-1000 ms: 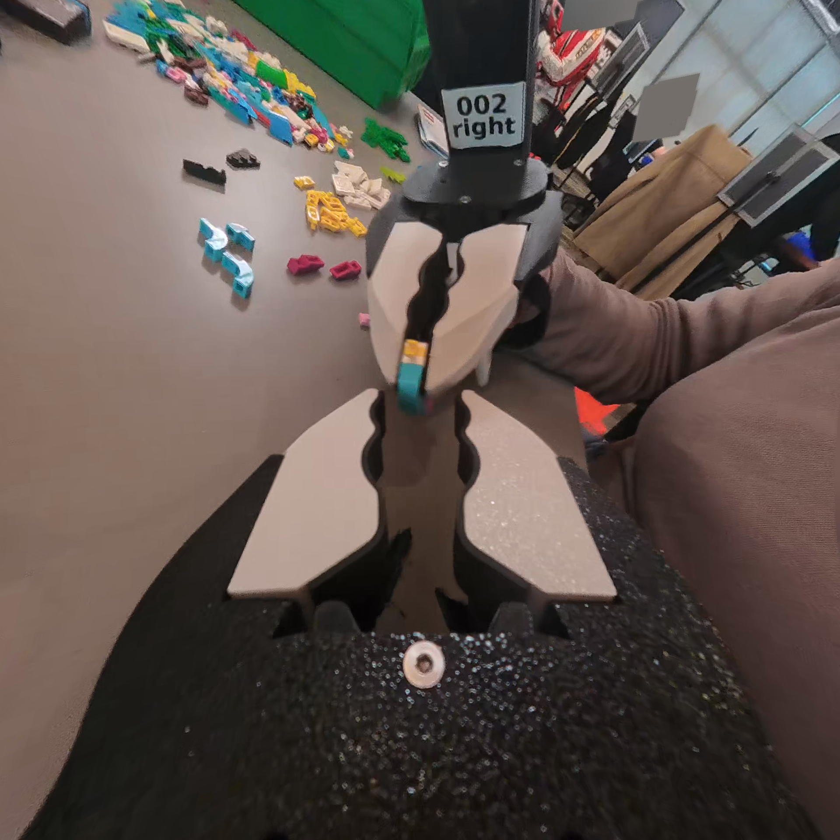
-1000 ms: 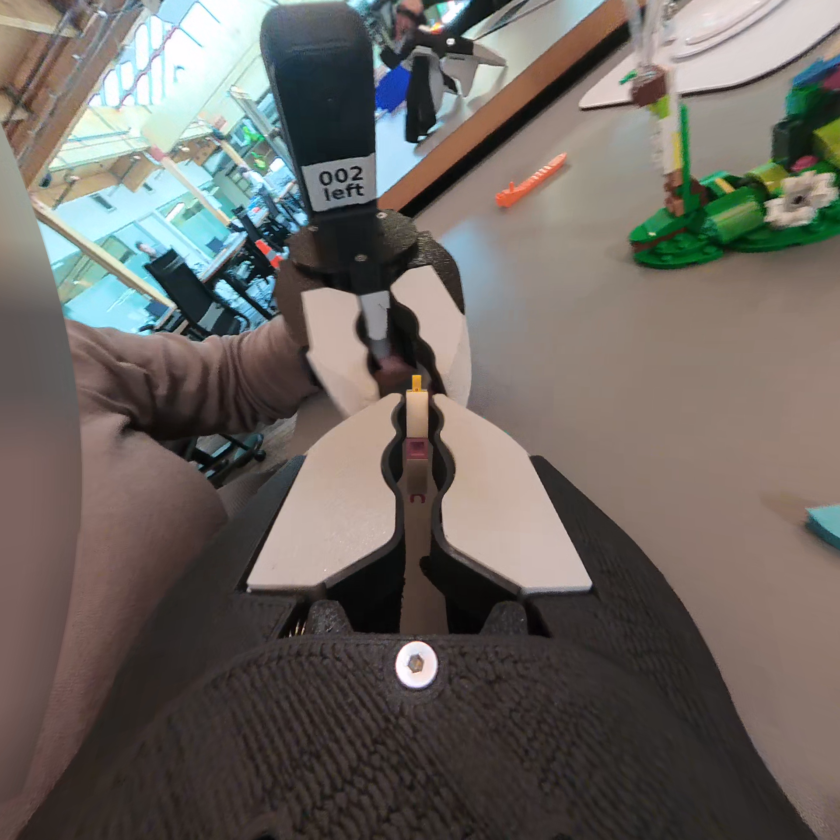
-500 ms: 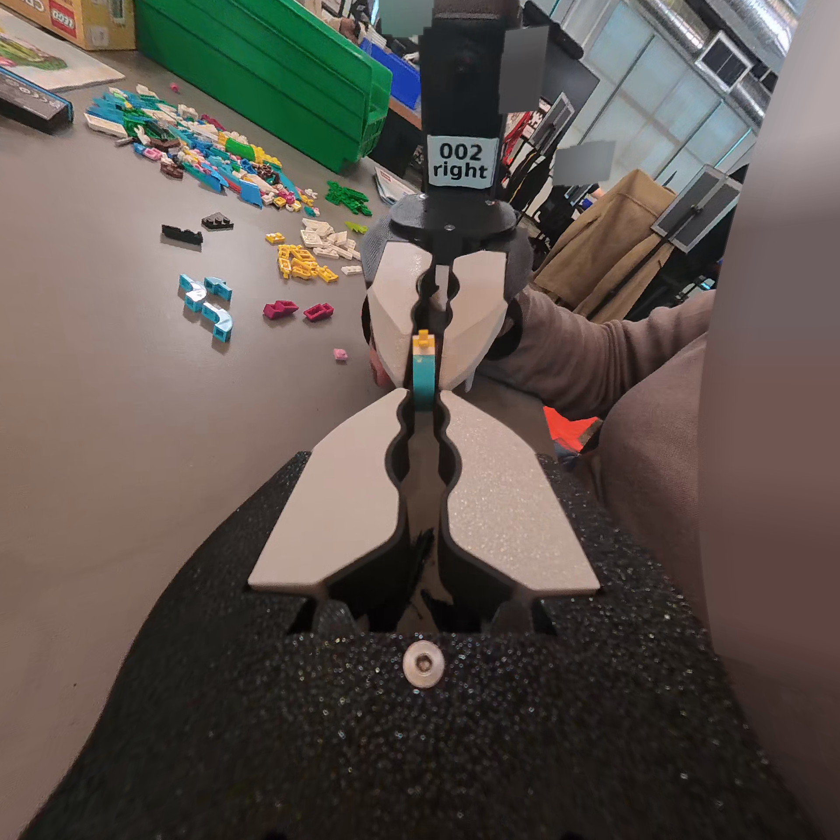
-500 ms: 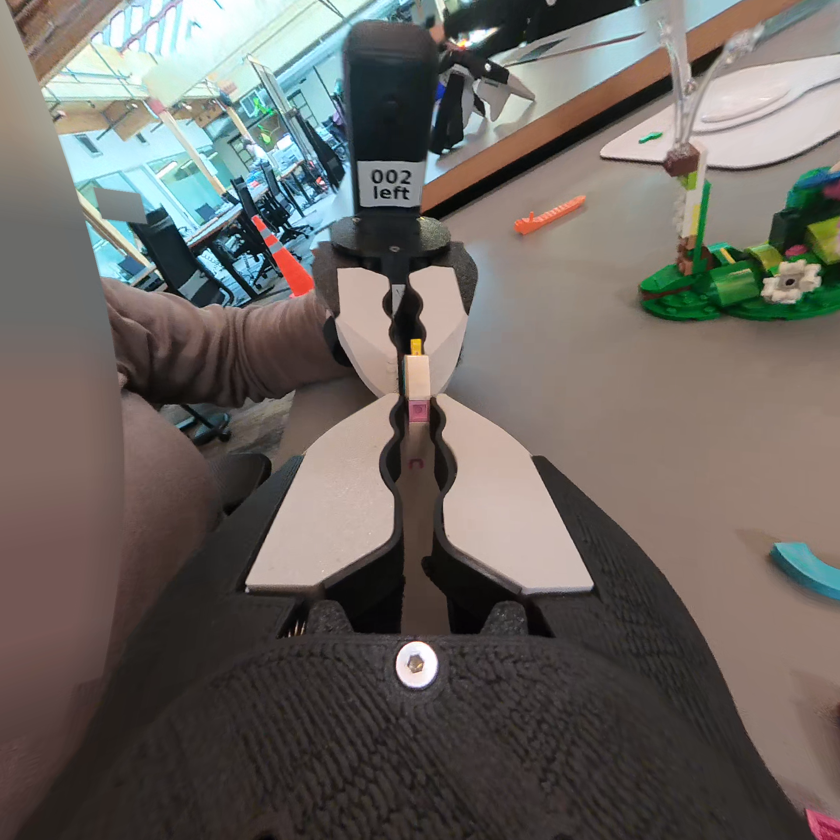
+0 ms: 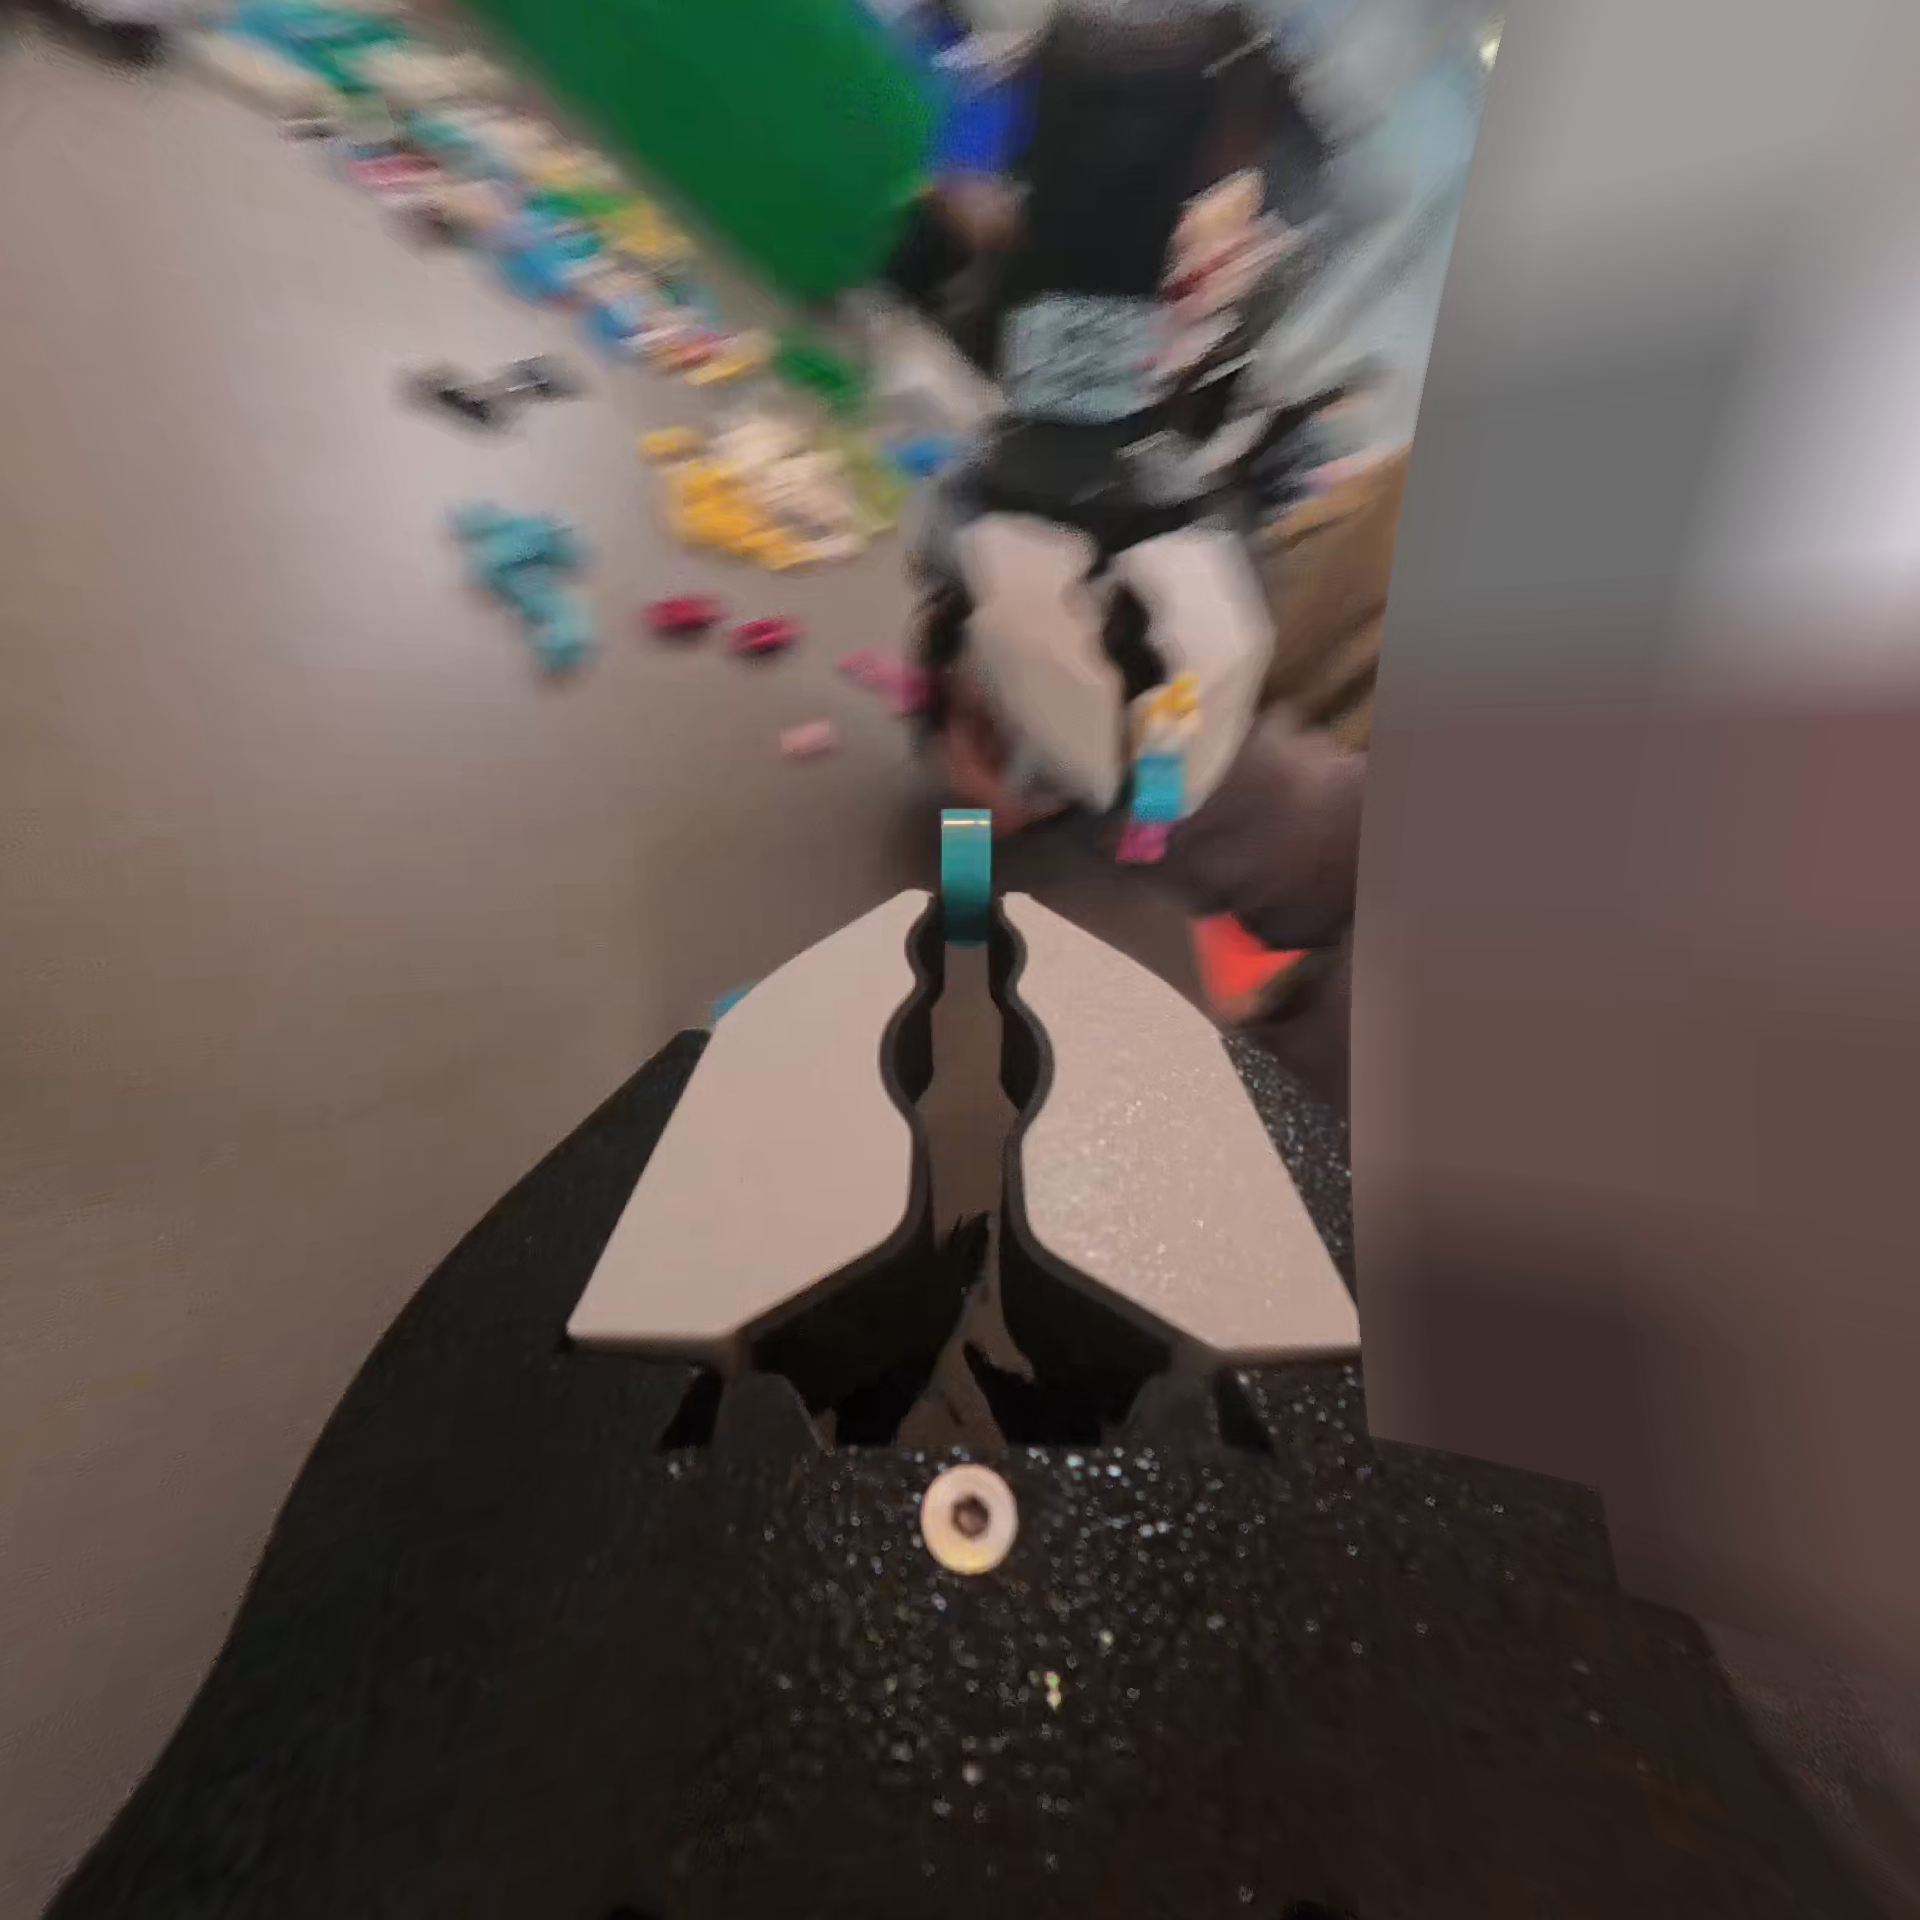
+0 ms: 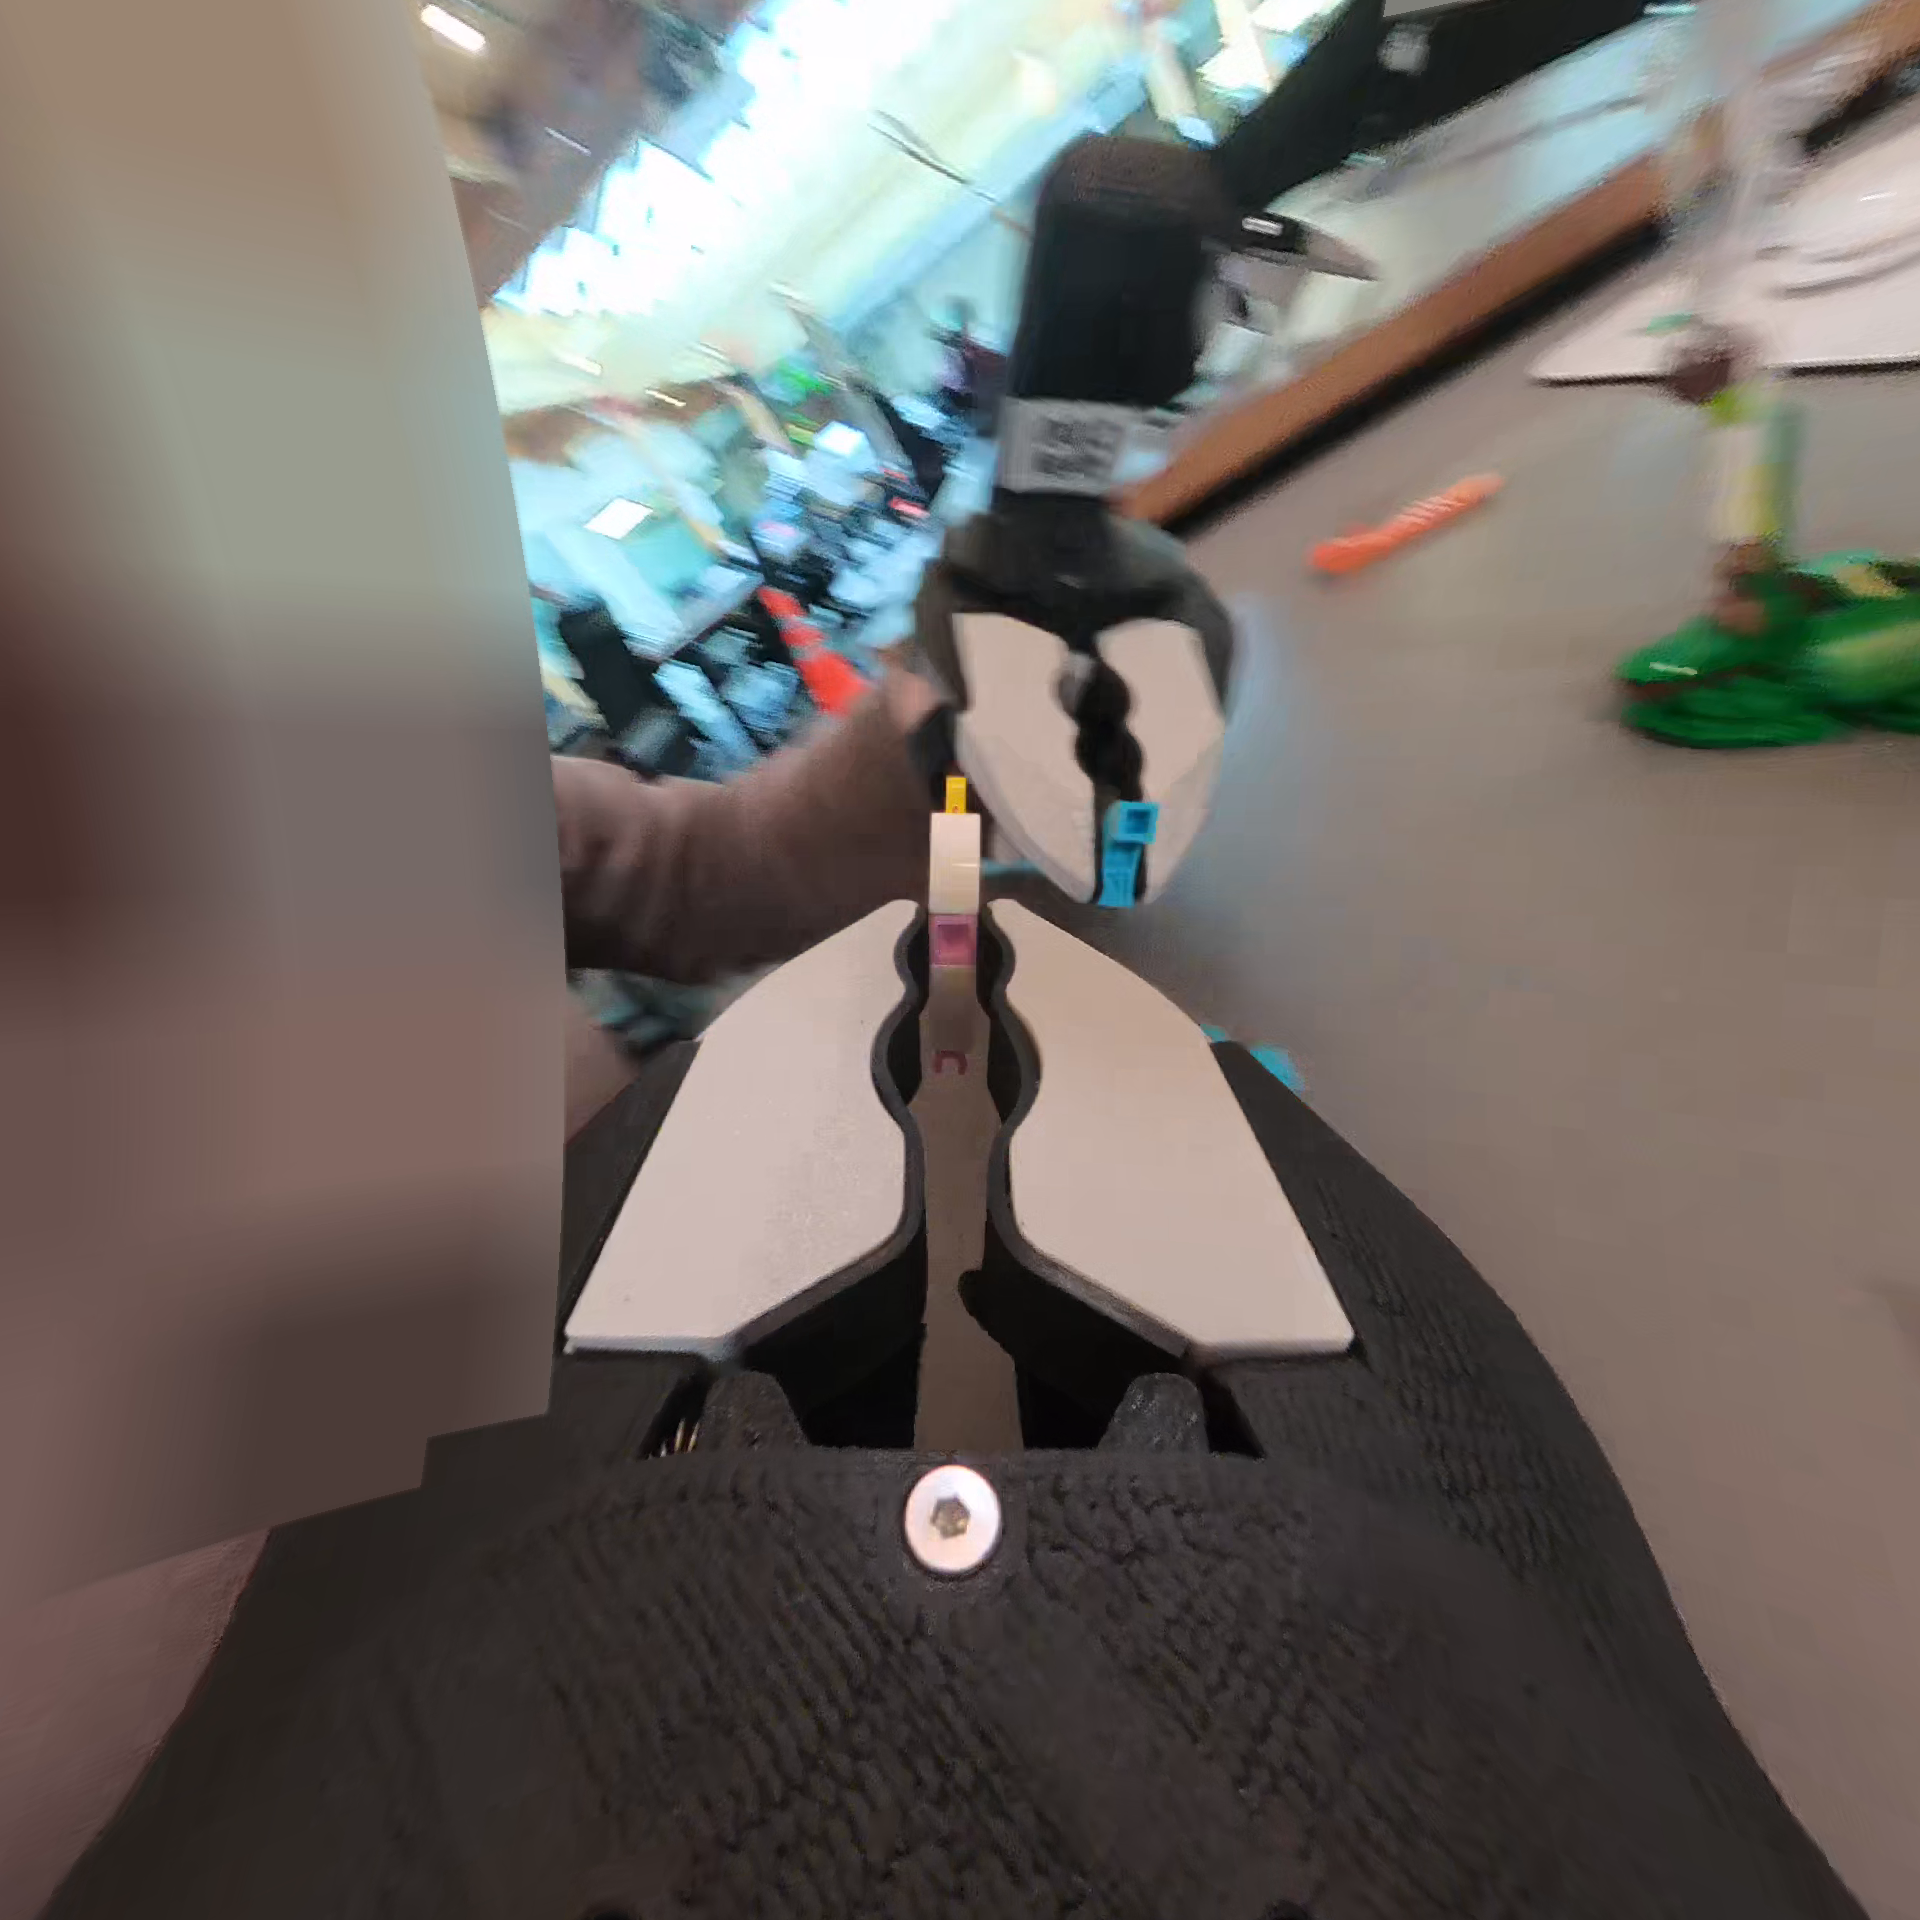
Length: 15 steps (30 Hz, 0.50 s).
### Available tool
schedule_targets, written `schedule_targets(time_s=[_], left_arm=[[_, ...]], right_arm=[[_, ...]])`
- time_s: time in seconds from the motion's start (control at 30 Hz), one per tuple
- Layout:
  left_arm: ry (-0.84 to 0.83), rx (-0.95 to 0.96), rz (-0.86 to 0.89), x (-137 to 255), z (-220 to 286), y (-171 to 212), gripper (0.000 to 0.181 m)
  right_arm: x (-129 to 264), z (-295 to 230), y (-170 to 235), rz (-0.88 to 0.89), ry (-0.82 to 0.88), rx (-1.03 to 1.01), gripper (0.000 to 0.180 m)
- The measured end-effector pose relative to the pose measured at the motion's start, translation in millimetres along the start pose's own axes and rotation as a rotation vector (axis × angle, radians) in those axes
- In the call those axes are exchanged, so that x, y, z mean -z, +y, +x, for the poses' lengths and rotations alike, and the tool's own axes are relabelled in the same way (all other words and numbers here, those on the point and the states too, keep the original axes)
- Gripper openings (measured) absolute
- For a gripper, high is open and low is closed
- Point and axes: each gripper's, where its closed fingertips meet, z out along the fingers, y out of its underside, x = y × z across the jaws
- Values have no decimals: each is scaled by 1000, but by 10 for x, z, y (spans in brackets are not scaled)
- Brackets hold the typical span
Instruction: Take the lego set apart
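My left gripper (image 5: 964, 909) is shut on a teal lego piece (image 5: 964, 873) that sticks out past its tips. My right gripper (image 6: 954, 914) is shut on a small lego stack (image 6: 954, 883) of a pink, a white and a yellow piece. The two grippers face each other a short way apart above the grey table (image 6: 1558, 987). In the right wrist view the left gripper (image 6: 1122, 873) shows with the teal piece (image 6: 1127, 857) in its tips. In the left wrist view the right gripper (image 5: 1138, 769) shows, blurred, with its stack (image 5: 1158, 743).
Loose sorted lego pieces (image 5: 748, 499) lie on the table at the far left, in front of a green bin (image 5: 748, 135). A green lego build (image 6: 1766, 675) and an orange piece (image 6: 1403, 520) lie at the far right. A person's sleeve (image 6: 727, 873) is behind the grippers.
The teal piece has come off the stack and stays in my left gripper. The grippers have moved apart sideways, and both views are now blurred by motion.
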Motion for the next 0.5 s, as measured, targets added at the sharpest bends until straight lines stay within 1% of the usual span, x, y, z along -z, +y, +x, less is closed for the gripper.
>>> schedule_targets(time_s=[0.03, 0.07, 0.1, 0.17, 0.23, 0.27, 0.37, 0.43, 0.5], left_arm=[[-150, -31, -67, 58, -190, 73, 7], [-251, -44, -121, 106, -315, 136, 7], [-301, -47, -157, 125, -369, 185, 7], [-348, -43, -210, 109, -424, 272, 8], [-404, -37, -274, 89, -511, 387, 22], [-422, -49, -282, 77, -533, 407, 17], [-378, -67, -298, 16, -424, 422, 28], [-410, -123, -275, 6, -422, 359, 34], [-387, -180, -230, -33, -338, 271, 41]], right_arm=[[29, 140, 32, -33, 102, 27, 7], [52, 236, 68, -63, 172, 44, 7], [58, 273, 92, -79, 196, 45, 7], [38, 307, 119, -82, 203, 7, 7], [23, 358, 164, -93, 218, -18, 7], [19, 374, 173, -93, 221, -27, 7], [21, 374, 132, -57, 209, -38, 7], [23, 337, 78, -16, 178, -43, 7], [22, 318, 38, 16, 161, -51, 7]])
